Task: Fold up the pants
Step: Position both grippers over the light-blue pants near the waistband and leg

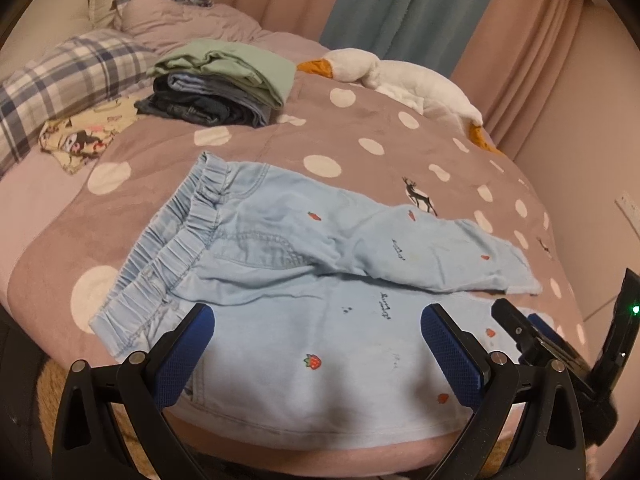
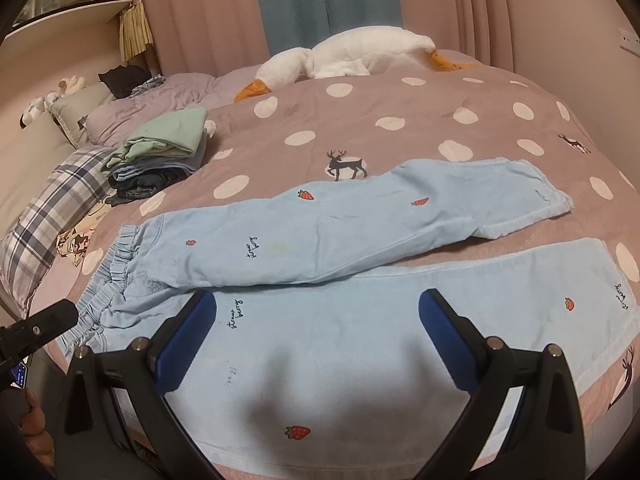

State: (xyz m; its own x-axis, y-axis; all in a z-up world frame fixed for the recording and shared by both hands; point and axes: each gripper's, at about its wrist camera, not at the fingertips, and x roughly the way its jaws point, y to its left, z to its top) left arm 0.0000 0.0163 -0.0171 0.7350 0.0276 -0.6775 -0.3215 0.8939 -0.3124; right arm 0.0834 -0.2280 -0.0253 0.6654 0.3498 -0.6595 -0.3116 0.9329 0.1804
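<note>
Light blue pants point(image 1: 280, 248) with small strawberry prints lie spread on the polka-dot bedspread, elastic waistband point(image 1: 160, 248) to the left, legs to the right. In the right wrist view the pants point(image 2: 360, 220) show both legs apart, the far leg angled away. My left gripper point(image 1: 316, 320) is open and empty, hovering over the near leg close to the waist. My right gripper point(image 2: 318, 308) is open and empty over the near leg. The right gripper also shows at the right edge of the left wrist view point(image 1: 560, 344).
A stack of folded clothes point(image 1: 224, 88) sits at the back left of the bed point(image 1: 360, 128). A white plush goose point(image 1: 400, 76) lies at the far edge by the curtains. A plaid pillow point(image 1: 60, 84) and a cartoon-print cloth point(image 1: 84, 136) lie left.
</note>
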